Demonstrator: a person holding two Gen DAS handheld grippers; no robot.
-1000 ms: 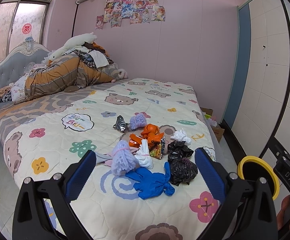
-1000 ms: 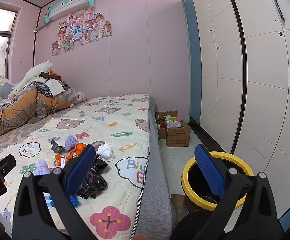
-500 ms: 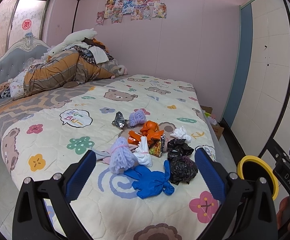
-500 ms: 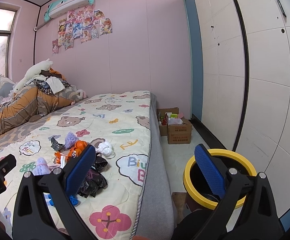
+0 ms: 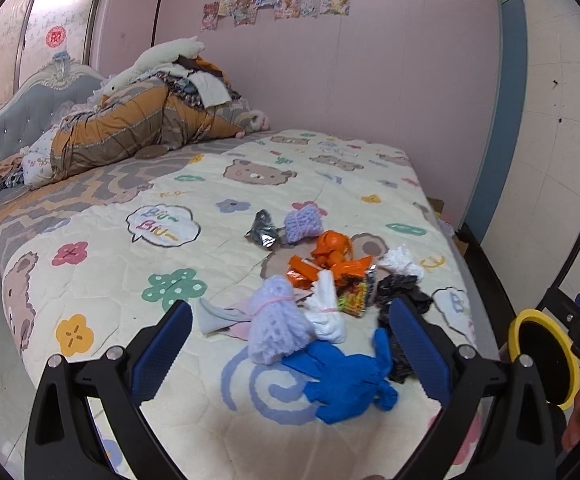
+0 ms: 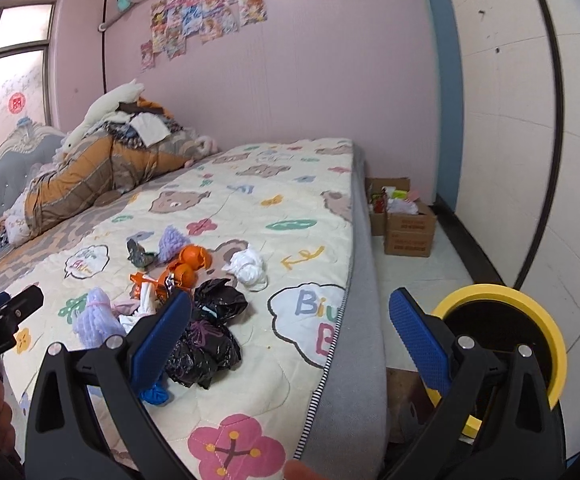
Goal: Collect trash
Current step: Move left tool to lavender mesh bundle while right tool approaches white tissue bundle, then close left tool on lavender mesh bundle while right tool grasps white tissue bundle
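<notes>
Barely begun, by the look of it: nothing carried, nothing visible inside the yellow-rimmed bin (image 6: 502, 344) on the floor beside the bed (image 6: 354, 320), though its dark interior was hard to read. Left gripper (image 5: 290, 344) spread wide and empty above the near end of the trash pile (image 5: 330, 280); right gripper (image 6: 290, 332) likewise spread and empty, straddling the mattress edge with the bin just beyond its right finger. Still lying on the quilted cartoon-print cover: 2 lavender knitted bundles (image 5: 276, 328), fuzzy and tied; a floppy blue glove (image 5: 346, 380); 2 crinkled glossy black bags (image 6: 210, 332); shiny orange wrappers (image 5: 330, 256); a crumpled silver foil scrap (image 5: 264, 232); white wadded plastic (image 6: 248, 268); a white tied bundle (image 5: 326, 312). All soft, light and irregular, probably easy to pinch but prone to snagging neighbours. Everything left to move.
</notes>
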